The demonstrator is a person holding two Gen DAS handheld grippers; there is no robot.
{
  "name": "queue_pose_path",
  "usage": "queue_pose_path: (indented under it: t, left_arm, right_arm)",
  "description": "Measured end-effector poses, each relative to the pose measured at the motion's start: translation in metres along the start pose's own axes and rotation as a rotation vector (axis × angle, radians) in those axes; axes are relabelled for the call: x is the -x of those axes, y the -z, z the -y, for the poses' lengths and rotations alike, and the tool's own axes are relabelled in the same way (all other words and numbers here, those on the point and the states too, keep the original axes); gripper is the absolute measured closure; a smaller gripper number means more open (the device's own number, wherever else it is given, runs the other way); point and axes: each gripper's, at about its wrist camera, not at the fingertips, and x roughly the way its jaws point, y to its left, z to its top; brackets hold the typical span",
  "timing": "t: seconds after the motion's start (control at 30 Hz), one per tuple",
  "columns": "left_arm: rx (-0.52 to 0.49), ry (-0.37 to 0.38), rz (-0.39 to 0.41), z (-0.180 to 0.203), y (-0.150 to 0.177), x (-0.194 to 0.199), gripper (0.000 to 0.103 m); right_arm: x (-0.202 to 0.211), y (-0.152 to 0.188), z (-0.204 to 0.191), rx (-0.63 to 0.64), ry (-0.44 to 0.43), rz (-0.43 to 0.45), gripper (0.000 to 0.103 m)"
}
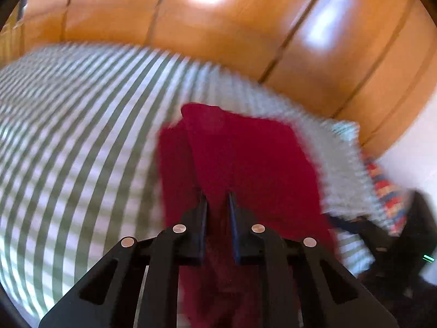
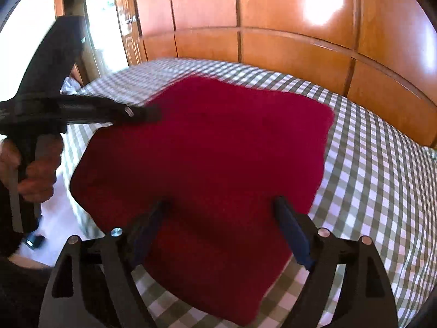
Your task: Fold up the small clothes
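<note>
The dark red, soft knitted garment (image 2: pixel 207 147) lies on the green-and-white checked bed cover (image 2: pixel 377 180), in front of the glossy orange-brown wooden panelling (image 2: pixel 273 8). From my right wrist view it reads as a roughly square, already doubled shape, with its near corner pointing toward me and most of its area flat on the cover. I judge this layout to be a partly completed fold: the flat part stays down as the base while one edge is carried.

My left gripper (image 1: pixel 217 195) is placed at the garment's left edge for that purpose. In its own view the fingers stand nearly together with red cloth running up between them, and a flap of the garment rises ahead of the tips, lifted clear of the cover. State: clamped on the garment. In my right wrist view this gripper (image 2: pixel 153 112) meets the cloth at its left edge, and my left hand (image 2: pixel 38 175) holds the grip handle below it.

My right gripper (image 2: pixel 221 202) sits over the near part of the garment with its fingers (image 2: pixel 292 235) spread wide. The cloth lies beneath and between them, but neither pad presses it. State: released, holding nothing. Both views are motion-blurred, so fine creases cannot be read.
</note>
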Motion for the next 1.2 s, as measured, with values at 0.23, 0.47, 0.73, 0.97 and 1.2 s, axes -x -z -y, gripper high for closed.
queue_pose_path:
  t: [0.23, 0.47, 0.73, 0.97, 1.2]
  left_arm:
    - [-0.044, -0.163, 0.156, 0.025, 0.002, 0.036, 0.086]
    - [-0.208, -0.221, 0.269, 0.061, 0.005, 0.058, 0.086]
    - [-0.244, -0.241, 0.196, 0.062, 0.013, 0.030, 0.086]
    - [-0.229, -0.247, 0.138, 0.052, 0.019, 0.009, 0.086]
    - [-0.207, -0.222, 0.165, 0.047, 0.018, 0.017, 0.077]
  right_arm:
    - [0.005, -0.002, 0.003, -0.005, -0.017, -0.002, 0.017]
    - [0.034, -0.020, 0.043, -0.155, -0.098, 0.042, 0.017]
    - [0.019, -0.053, 0.069, -0.268, -0.080, 0.059, 0.023]
    - [-0.038, -0.052, 0.070, -0.286, -0.025, -0.050, 0.024]
    - [-0.025, -0.045, 0.079, -0.330, -0.039, -0.008, 0.013]
